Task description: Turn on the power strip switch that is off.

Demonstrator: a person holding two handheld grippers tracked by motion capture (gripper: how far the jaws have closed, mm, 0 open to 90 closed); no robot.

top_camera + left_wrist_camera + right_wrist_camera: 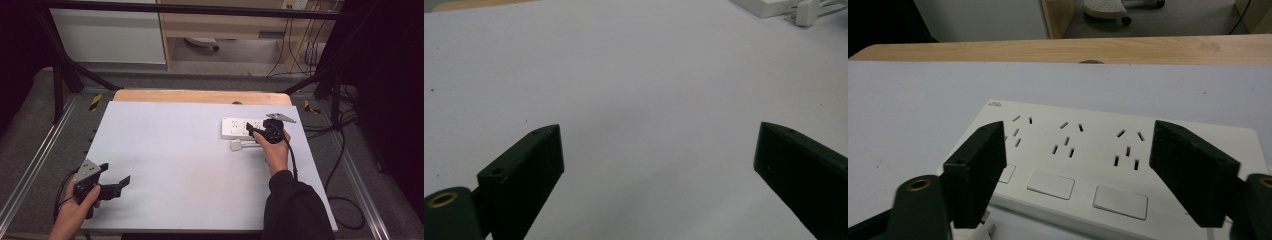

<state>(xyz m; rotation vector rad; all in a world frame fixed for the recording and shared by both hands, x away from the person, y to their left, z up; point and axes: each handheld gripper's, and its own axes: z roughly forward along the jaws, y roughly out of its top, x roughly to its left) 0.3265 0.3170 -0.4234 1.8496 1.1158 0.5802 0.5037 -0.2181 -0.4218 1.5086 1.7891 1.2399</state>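
A white power strip (pixel 239 128) with three socket groups and three switches lies at the table's far right. In the right gripper view the strip (pixel 1128 165) lies flat just beyond the jaws. My right gripper (pixel 250 131) (pixel 1078 150) hovers at the strip's near edge, open, with nothing between its pads. A white plug (pixel 236 145) with a short cable rests on the table just in front of the strip; a bit of this plug (pixel 982 229) peeks out by the left jaw. My left gripper (pixel 114 173) (pixel 659 145) stands open over bare table at the near left.
The pale grey table top (pixel 190 165) stretches between the two hands. A wooden edge (pixel 200 96) runs along its far side. Black frame posts and loose cables (pixel 345 150) flank the right side. From the left gripper, the strip (pixel 774 6) and plug (pixel 806 12) sit far off.
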